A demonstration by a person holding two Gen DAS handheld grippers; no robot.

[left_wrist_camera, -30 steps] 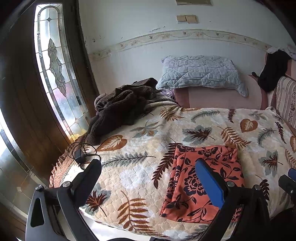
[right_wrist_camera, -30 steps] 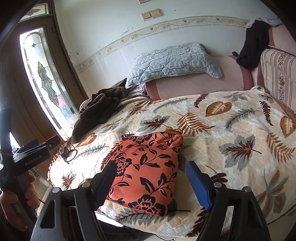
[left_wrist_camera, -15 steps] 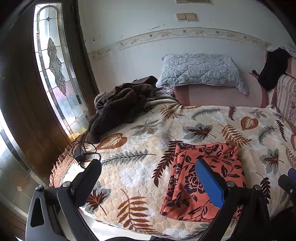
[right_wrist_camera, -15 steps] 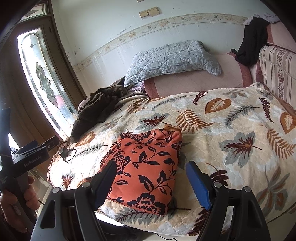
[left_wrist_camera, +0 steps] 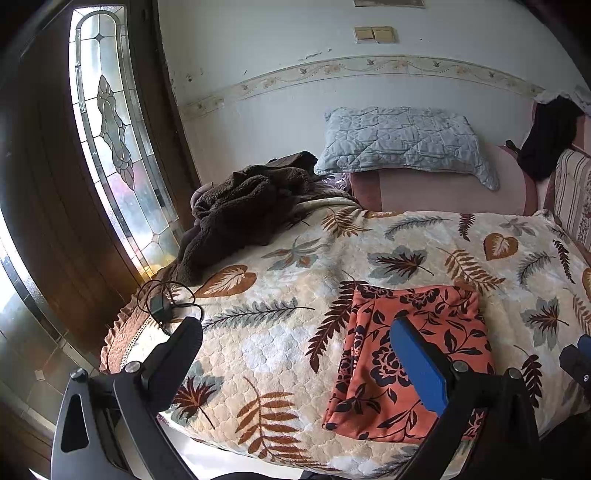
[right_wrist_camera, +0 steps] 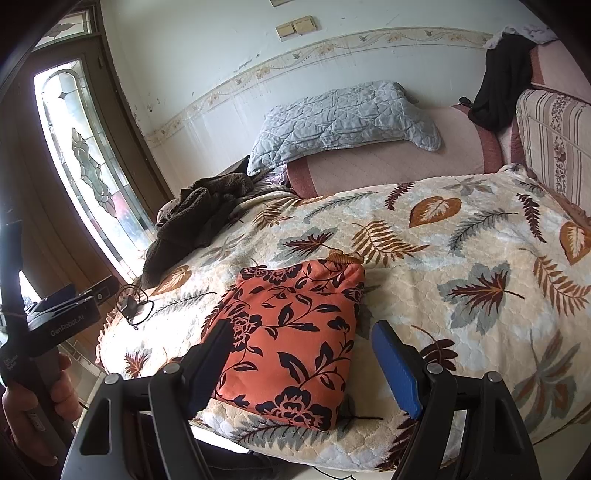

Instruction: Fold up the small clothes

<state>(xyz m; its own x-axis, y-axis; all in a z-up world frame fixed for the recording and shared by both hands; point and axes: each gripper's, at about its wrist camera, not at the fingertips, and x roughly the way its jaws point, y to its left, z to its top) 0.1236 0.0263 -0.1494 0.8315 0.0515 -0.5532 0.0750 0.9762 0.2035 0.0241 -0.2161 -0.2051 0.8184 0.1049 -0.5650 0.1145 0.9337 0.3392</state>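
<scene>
Folded garment on bed, both grippers hovering short of it.

Orange floral garment (right_wrist_camera: 291, 339) lies folded near the bed's (right_wrist_camera: 480, 258) front edge, long axis running front to back. Right gripper (right_wrist_camera: 301, 356) fingers apart, empty, straddling its near end; nearer hand. Left gripper (left_wrist_camera: 295, 354) fingers apart, empty, garment toward its right finger.

**Daylit bedroom with leaded glass door**

A white wall (left_wrist_camera: 280, 122) with a floral border strip (left_wrist_camera: 369, 68) fills the upper frame, two beige switches (left_wrist_camera: 373, 34) near the top. At left, daylight pours through a leaded glass panel (left_wrist_camera: 110, 140) in a dark wooden door (left_wrist_camera: 48, 192). A bed (left_wrist_camera: 288, 332) under a leaf-patterned quilt spans the lower half, a grey pillow (left_wrist_camera: 399, 142) behind it
</scene>
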